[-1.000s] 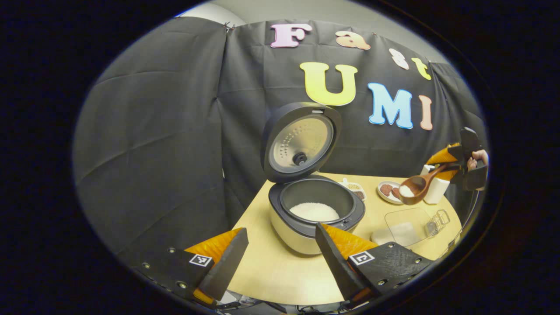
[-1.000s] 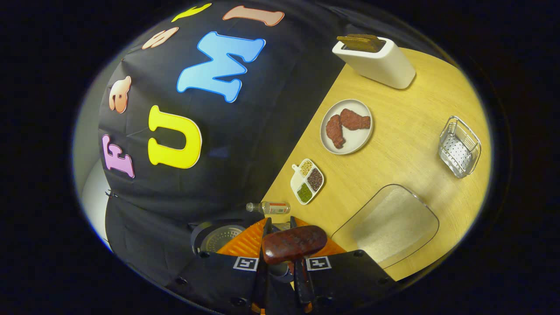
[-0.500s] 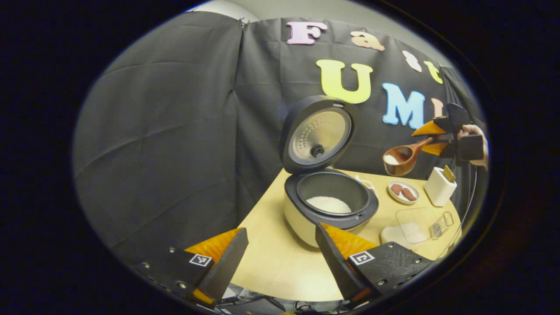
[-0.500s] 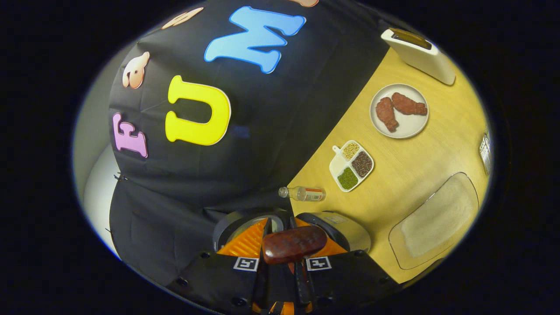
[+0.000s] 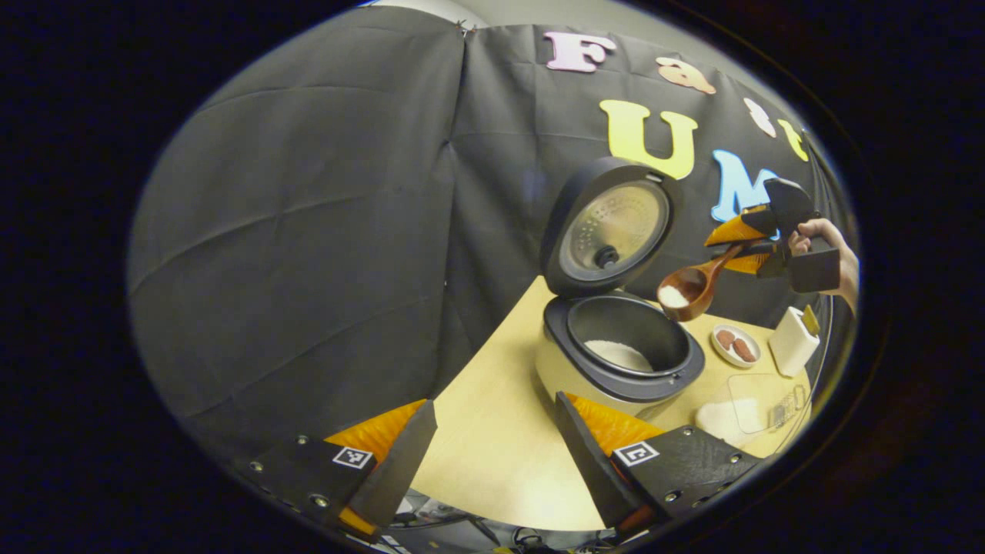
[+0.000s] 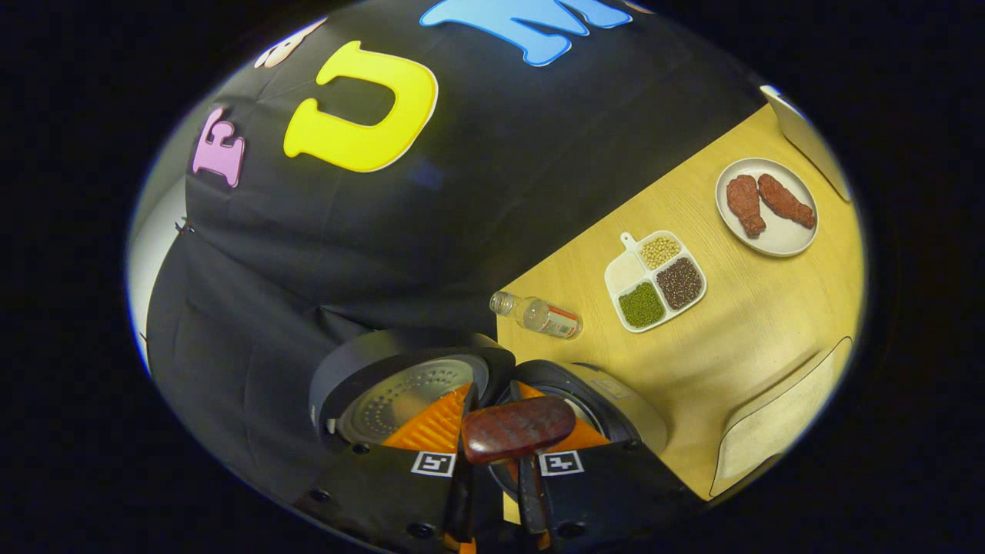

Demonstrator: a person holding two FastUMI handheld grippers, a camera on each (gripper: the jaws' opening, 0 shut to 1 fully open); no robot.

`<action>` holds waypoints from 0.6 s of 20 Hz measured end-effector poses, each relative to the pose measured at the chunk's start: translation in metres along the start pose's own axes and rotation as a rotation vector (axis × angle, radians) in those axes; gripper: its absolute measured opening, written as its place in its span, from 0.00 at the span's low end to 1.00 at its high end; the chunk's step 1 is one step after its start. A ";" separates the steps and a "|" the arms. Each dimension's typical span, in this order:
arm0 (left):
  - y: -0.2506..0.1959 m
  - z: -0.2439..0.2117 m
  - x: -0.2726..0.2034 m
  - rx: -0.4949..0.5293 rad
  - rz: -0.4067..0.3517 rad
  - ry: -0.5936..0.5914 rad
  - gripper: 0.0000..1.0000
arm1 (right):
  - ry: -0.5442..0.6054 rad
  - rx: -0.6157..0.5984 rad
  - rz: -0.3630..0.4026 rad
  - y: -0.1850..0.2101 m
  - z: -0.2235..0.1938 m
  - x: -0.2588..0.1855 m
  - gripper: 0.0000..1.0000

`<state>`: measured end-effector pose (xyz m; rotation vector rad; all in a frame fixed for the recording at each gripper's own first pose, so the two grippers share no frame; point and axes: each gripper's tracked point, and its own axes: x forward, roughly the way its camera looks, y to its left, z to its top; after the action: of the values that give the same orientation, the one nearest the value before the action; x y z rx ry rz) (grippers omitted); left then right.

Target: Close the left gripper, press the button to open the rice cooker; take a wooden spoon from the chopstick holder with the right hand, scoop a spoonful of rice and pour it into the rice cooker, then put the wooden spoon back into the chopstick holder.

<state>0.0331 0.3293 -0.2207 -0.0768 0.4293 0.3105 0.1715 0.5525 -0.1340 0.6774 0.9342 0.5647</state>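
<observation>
One spoonful of loose rice rides in my stiff, light wooden spoon (image 5: 687, 288), right jaws clamped on its handle end, level above the open rice cooker (image 5: 619, 358); left jaws apart, idle.

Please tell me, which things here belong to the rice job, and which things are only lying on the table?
For the job: rice cooker, wooden spoon, right gripper, chopstick holder, rice tray.

Just lying about: bottle, plate of meat, divided dish of beans, wire basket.
</observation>
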 end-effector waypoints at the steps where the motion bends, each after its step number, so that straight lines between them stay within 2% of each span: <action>1: 0.004 -0.001 0.003 -0.007 0.006 0.006 0.97 | 0.004 -0.026 -0.015 -0.003 0.000 0.008 0.25; 5: 0.012 -0.002 0.013 -0.038 0.015 0.020 0.97 | -0.004 -0.147 -0.078 -0.014 0.002 0.022 0.25; 6: 0.013 -0.003 0.015 -0.040 0.014 0.023 0.99 | 0.002 -0.159 -0.074 -0.012 0.000 0.023 0.25; 7: 0.013 -0.003 0.017 -0.038 0.013 0.025 0.99 | 0.005 -0.168 -0.073 -0.010 -0.001 0.026 0.22; 8: 0.012 -0.003 0.018 -0.036 0.011 0.023 0.97 | 0.006 -0.183 -0.074 -0.009 -0.001 0.027 0.25; 9: 0.011 -0.001 0.020 -0.032 0.008 0.021 0.99 | 0.008 -0.204 -0.074 -0.009 -0.001 0.031 0.21; 10: 0.009 0.001 0.022 -0.028 0.004 0.019 0.99 | 0.009 -0.228 -0.076 -0.008 -0.003 0.033 0.25; 12: 0.006 0.004 0.026 -0.024 -0.001 0.015 0.99 | 0.015 -0.294 -0.083 -0.003 -0.007 0.035 0.25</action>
<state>0.0557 0.3424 -0.2282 -0.1027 0.4410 0.3142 0.1827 0.5767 -0.1576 0.3692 0.8667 0.6191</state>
